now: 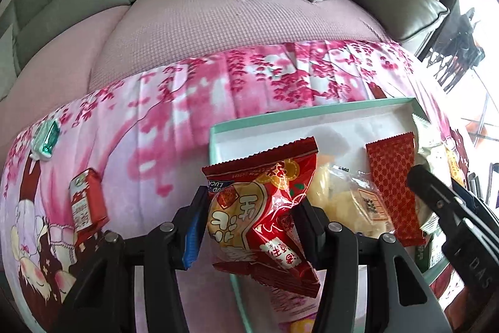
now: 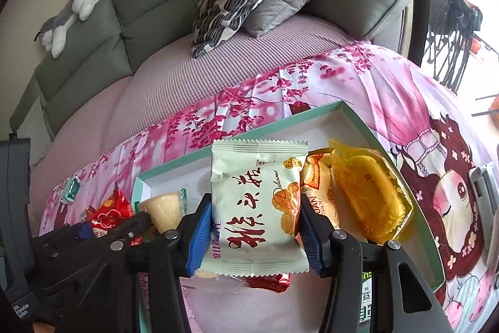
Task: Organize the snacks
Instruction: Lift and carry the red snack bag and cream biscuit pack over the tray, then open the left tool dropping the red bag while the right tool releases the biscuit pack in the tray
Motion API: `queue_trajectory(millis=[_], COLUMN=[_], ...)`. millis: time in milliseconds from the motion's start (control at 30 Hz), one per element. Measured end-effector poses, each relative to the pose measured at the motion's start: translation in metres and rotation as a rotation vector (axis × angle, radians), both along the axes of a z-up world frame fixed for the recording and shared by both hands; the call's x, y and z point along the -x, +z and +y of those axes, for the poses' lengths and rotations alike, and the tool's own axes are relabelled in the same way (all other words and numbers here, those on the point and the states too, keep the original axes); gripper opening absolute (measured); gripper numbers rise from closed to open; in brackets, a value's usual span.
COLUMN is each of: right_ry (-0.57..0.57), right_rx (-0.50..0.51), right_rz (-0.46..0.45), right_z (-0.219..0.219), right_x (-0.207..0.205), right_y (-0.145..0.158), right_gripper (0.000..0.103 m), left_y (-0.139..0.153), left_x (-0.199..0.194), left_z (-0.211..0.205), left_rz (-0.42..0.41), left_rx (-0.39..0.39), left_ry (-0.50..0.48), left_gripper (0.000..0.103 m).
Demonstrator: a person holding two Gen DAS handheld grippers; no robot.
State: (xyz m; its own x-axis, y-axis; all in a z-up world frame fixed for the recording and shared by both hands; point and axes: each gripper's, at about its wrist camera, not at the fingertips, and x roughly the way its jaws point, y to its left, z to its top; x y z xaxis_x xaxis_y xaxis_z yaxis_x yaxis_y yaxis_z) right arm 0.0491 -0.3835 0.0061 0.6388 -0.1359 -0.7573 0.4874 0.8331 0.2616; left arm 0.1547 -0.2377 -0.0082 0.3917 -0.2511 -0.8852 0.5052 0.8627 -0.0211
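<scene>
1. In the left wrist view, a red snack packet (image 1: 265, 217) is clamped between the fingers of the left gripper (image 1: 249, 227) at the lower centre of the frame; the packet is pressed in at both sides and hangs over the near left corner of the tray.
2. A shallow white tray with a mint-green rim (image 1: 312, 111) is seen right of centre, set on a pink blossom-print cloth (image 1: 187, 102).
3. Inside the tray, a red patterned sachet (image 1: 394, 186) and a clear-wrapped pale pastry (image 1: 349, 202) are seen just beside the held packet.
4. Outside the tray, at the left edge of the frame, a small red carton (image 1: 87, 202) and a green-wrapped sweet (image 1: 46, 139) are left on the cloth, well apart from the tray.
5. In the right wrist view, a cream-white snack packet (image 2: 255, 208) is gripped between the blue pads of the right gripper (image 2: 254, 223) at the lower centre, held over the tray.
6. To its right, an orange-yellow wrapped cake (image 2: 371, 195) is seen lying in the tray, against the right rim (image 2: 374, 130).
7. At the lower left of that view, the other gripper with its red packet (image 2: 109, 214) is partly seen.
</scene>
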Motion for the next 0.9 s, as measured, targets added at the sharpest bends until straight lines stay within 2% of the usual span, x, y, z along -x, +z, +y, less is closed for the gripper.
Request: queue_trajectory(millis=[367, 900], right_ry=[-0.007, 0.000], right_rx=[0.005, 0.010], right_rz=[0.024, 0.046], right_z=[-0.002, 0.002], right_x=[-0.002, -0.004], right_y=[-0.004, -0.002], right_gripper=[0.055, 0.058], left_y=[-0.014, -0.008], left_x=[0.001, 0.004], left_z=[-0.028, -0.020], left_rz=[0.029, 0.020], left_rx=[-0.011, 0.005], left_ry=[-0.051, -0.028], left_gripper=[0.054, 0.057])
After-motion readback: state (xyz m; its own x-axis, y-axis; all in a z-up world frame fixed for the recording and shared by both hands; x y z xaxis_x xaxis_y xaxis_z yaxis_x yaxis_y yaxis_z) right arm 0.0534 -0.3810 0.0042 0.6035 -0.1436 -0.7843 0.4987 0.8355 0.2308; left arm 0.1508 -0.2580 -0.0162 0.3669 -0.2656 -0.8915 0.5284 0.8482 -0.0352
